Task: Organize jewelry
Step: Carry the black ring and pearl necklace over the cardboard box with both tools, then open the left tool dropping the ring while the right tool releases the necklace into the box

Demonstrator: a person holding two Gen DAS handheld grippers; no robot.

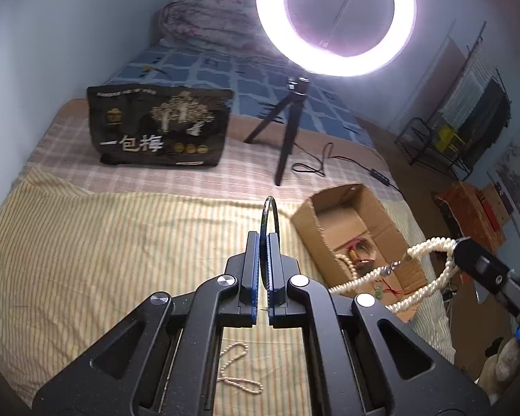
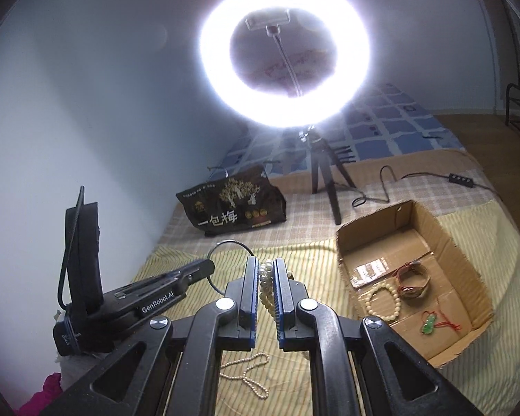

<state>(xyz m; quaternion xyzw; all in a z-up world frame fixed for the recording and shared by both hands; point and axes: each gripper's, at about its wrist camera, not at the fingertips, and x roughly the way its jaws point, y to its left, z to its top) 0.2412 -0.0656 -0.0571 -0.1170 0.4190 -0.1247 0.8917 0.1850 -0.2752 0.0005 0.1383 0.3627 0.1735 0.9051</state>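
Observation:
My left gripper (image 1: 264,237) is shut on a thin dark metal ring bangle (image 1: 269,213), held above the striped sheet; it also shows in the right wrist view (image 2: 225,260). My right gripper (image 2: 265,265) is shut on a thick pearl necklace (image 2: 266,284), whose loops hang in the left wrist view (image 1: 430,260) beside the cardboard box (image 1: 381,208). The box (image 2: 468,263) holds a bead bracelet (image 2: 383,300), a bangle (image 2: 414,280) and a green pendant (image 2: 430,324). A thin pearl strand (image 1: 237,371) lies on the sheet under the grippers.
A ring light on a small black tripod (image 1: 287,128) stands behind the box, its cable (image 1: 329,166) trailing right. A black snack bag (image 1: 159,128) stands at the back left. A wall runs along the left. The bed's right edge drops to the floor.

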